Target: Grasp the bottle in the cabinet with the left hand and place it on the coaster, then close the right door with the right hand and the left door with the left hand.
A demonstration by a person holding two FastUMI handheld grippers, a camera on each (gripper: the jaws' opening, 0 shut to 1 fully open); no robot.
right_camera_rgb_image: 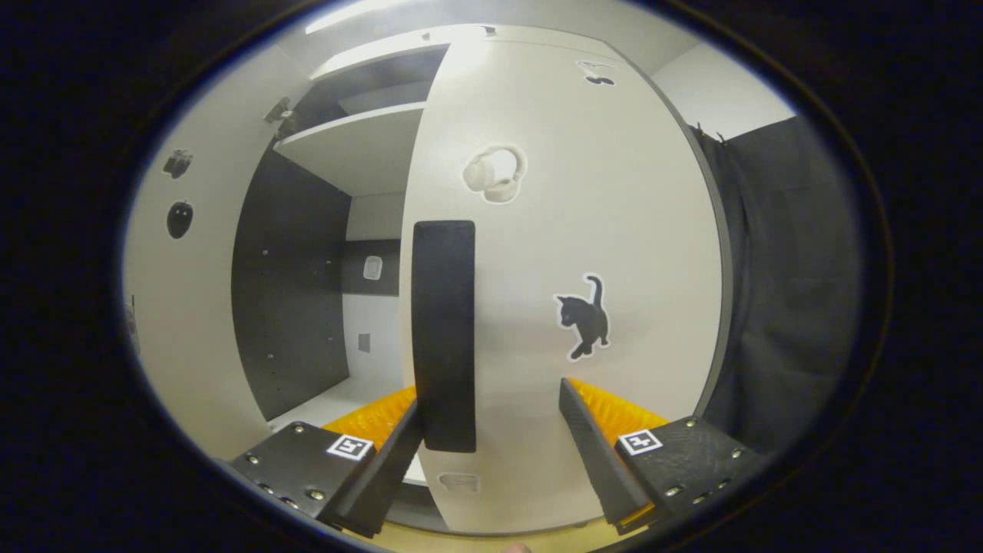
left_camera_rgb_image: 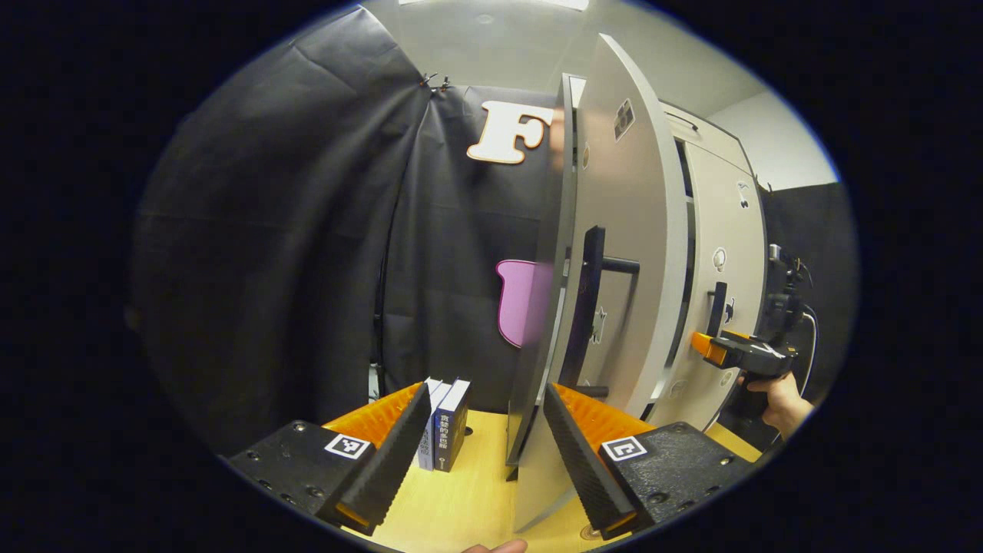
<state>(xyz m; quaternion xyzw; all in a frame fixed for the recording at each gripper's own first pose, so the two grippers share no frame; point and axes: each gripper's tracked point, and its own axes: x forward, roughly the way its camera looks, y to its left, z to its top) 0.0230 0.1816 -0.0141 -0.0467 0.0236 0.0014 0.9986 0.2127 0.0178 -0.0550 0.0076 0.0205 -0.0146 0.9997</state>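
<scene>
Right claw (right_camera_rgb_image: pixel 491 430), wide, faces the pale right cabinet door (right_camera_rgb_image: pixel 614 230), its black bar handle (right_camera_rgb_image: pixel 444 330) between the fingers; push squarely; left claw (left_camera_rgb_image: pixel 476 434), wide, straddles the grey left door's edge (left_camera_rgb_image: pixel 622 253); bottle unseen.

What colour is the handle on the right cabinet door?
Black; the handle shows best in the right gripper view, against the pale door.

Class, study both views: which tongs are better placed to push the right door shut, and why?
Right. The open right tongs face the right door, its handle just ahead; the left tongs face the left door edge-on.
</scene>
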